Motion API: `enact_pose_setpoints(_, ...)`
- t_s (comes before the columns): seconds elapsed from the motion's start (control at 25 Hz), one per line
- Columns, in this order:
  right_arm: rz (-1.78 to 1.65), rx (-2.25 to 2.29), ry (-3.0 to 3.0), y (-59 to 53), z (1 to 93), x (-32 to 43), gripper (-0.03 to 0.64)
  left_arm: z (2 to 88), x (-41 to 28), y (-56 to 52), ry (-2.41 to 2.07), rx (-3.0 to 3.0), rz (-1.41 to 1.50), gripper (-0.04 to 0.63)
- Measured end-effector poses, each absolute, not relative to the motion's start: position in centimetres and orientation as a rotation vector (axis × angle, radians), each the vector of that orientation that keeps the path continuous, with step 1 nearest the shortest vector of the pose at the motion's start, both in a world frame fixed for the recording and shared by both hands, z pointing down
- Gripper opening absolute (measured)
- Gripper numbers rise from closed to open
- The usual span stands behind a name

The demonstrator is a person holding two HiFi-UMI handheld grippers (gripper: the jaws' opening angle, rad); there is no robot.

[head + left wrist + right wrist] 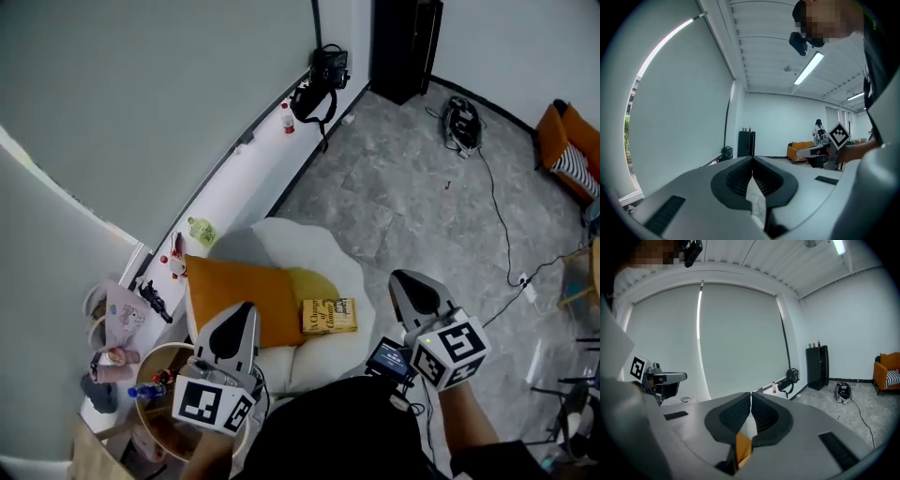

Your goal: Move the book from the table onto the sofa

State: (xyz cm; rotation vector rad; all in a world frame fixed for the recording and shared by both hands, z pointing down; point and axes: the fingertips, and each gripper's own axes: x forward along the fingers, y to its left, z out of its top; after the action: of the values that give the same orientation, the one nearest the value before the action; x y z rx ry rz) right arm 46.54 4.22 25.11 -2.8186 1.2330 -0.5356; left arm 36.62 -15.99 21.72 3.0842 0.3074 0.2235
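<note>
Grey stone floor (422,197) fills most of the head view. White sofa (281,239) sits by the window ledge (239,173), w/ an orange cushion (234,298) leaning at its back and a yellow cushion (314,281) just beside that. Round wooden table (161,353) at lower left, next to the sofa, carries small bottles (150,388). Black cabinet (405,47) stands in the far corner, and an orange armchair (567,141) is at the far right edge.

L gripper (247,307) and R gripper (401,277) are held up near the person's body, well apart, one on each side of the sofa's front. Both have jaws closed tight, pads meeting, nothing btw them, as each gripper view shows plainly.

Book (329,316), yellow cover, lies flat on the sofa seat, just beside the orange cushion. Neither gripper touches it.
</note>
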Motion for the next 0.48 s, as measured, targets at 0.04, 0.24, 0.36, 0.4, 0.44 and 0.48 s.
enact_pose_setpoints(0.04,-0.517,-2.824,1.226,4.6,24.9,46.5,0.015,21.4,36.6,-15.6,0.32,3.09,0.212,0.014)
enact_pose_setpoints(0.24,-0.492,-2.806,1.183,5.9,24.7,46.9,0.015,20.7,36.9,-14.3,0.355,3.102,0.186,0.014)
enact_pose_setpoints(0.36,-0.481,-2.813,1.177,6.1,24.6,47.0,0.015,20.6,37.0,-14.0,0.366,3.098,0.184,0.014)
enact_pose_setpoints(0.4,-0.478,-2.812,1.18,6.1,24.6,47.0,0.015,20.6,37.0,-14.0,0.367,3.095,0.185,0.014)
enact_pose_setpoints(0.44,-0.479,-2.811,1.183,6.1,24.6,47.1,0.015,20.6,37.0,-13.9,0.368,3.092,0.186,0.014)
enact_pose_setpoints(0.48,-0.482,-2.811,1.184,6.1,24.7,47.3,0.015,20.6,37.1,-14.0,0.368,3.091,0.188,0.014)
